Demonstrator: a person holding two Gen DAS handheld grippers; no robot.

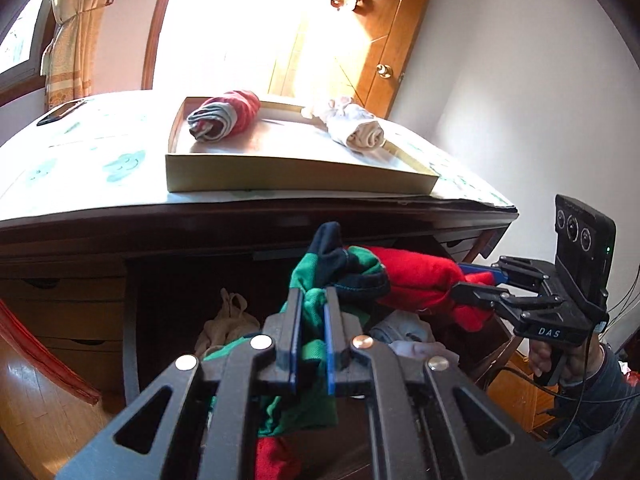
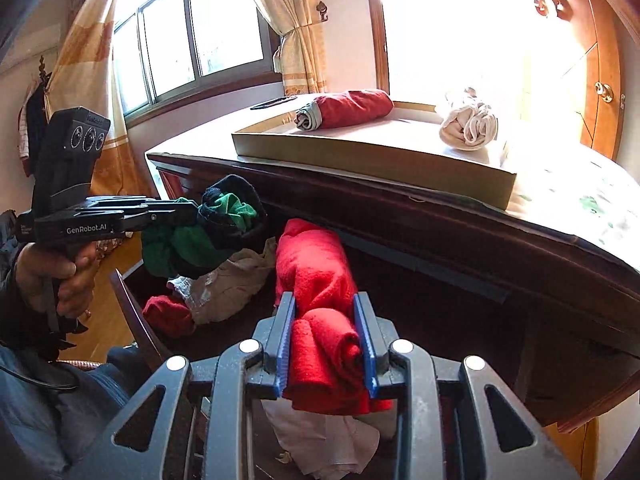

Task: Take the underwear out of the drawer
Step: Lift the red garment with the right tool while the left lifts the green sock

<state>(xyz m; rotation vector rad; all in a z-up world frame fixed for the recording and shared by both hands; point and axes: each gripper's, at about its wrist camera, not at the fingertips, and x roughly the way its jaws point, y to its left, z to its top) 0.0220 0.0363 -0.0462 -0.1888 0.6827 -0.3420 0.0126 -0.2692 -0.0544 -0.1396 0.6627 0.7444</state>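
Observation:
My left gripper (image 1: 314, 300) is shut on a green and navy underwear bundle (image 1: 340, 264), held above the open drawer (image 1: 132, 320). In the right wrist view the left gripper (image 2: 192, 210) carries that green bundle (image 2: 224, 216) at the left. My right gripper (image 2: 324, 300) is shut on a rolled red underwear (image 2: 312, 264), lifted over the drawer (image 2: 132, 312). From the left wrist view the right gripper (image 1: 472, 284) pinches the red roll (image 1: 416, 276) right beside the green bundle. Beige clothes (image 2: 228, 284) and a red piece (image 2: 166, 314) lie in the drawer.
On the desk top stands a shallow cardboard box (image 1: 280, 172) holding a rolled red-grey garment (image 1: 224, 116) and a rolled beige one (image 1: 356, 128). A dark phone (image 1: 60, 112) lies at the far left. The desk edge overhangs the drawer. A wooden door (image 1: 384, 70) stands behind.

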